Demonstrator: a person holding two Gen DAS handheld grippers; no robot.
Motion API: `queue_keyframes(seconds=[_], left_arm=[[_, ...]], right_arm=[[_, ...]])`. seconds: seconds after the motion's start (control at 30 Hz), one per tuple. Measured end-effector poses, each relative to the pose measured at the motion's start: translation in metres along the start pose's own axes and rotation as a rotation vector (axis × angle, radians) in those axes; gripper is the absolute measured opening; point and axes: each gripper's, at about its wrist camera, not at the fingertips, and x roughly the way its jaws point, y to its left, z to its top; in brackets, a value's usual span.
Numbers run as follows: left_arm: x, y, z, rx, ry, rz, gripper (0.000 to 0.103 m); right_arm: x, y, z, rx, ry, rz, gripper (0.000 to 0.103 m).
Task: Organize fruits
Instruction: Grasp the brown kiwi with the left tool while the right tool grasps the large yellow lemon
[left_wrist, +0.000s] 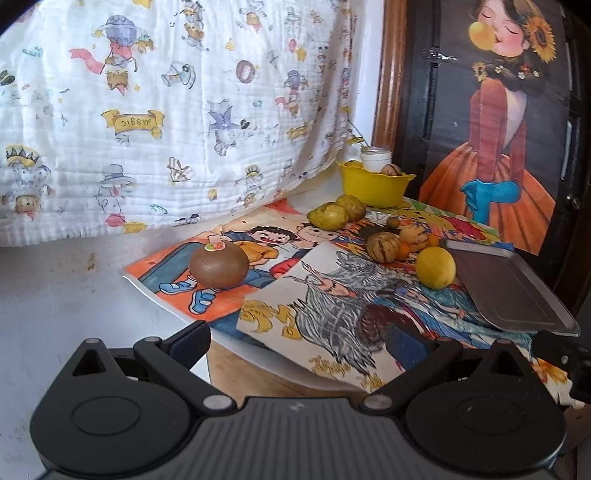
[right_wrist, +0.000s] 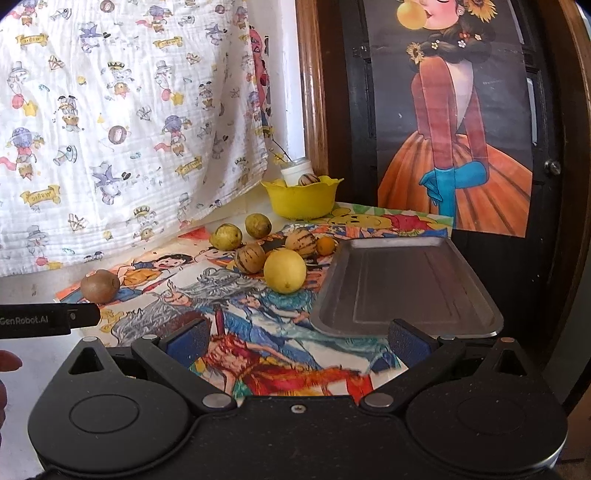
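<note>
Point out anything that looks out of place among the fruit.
The kiwi sits alone at the left edge of the drawings, apart from the cluster around the lemon. One striped fruit is already in the yellow bowl; the tray is empty.

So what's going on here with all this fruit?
A person holds two grippers, both open and empty: left gripper, right gripper. Fruit lies loose on the drawings: a kiwi, a lemon, striped melons. The metal tray is empty; the yellow bowl holds one striped fruit.
</note>
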Motion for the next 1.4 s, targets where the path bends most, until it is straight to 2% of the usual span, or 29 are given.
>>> queue_keyframes(seconds=[0.07, 0.67, 0.9, 1.4], left_arm=[[0.004, 0.001, 0.005, -0.008, 0.001, 0.006, 0.103], [0.044, 0.023, 0.034, -0.077, 0.015, 0.075, 0.103], [0.058, 0.032, 0.047, -0.107, 0.001, 0.115, 0.103], [0.12, 0.038, 0.056, -0.144, 0.052, 0.199, 0.103]], right_arm=[[0.016, 0.01, 0.008, -0.005, 0.009, 0.0, 0.103], [0.06, 0.024, 0.054, -0.021, 0.017, 0.09, 0.103], [0.101, 0.027, 0.077, -0.012, 0.04, 0.131, 0.103], [0.182, 0.025, 0.077, 0.048, 0.128, 0.141, 0.103]])
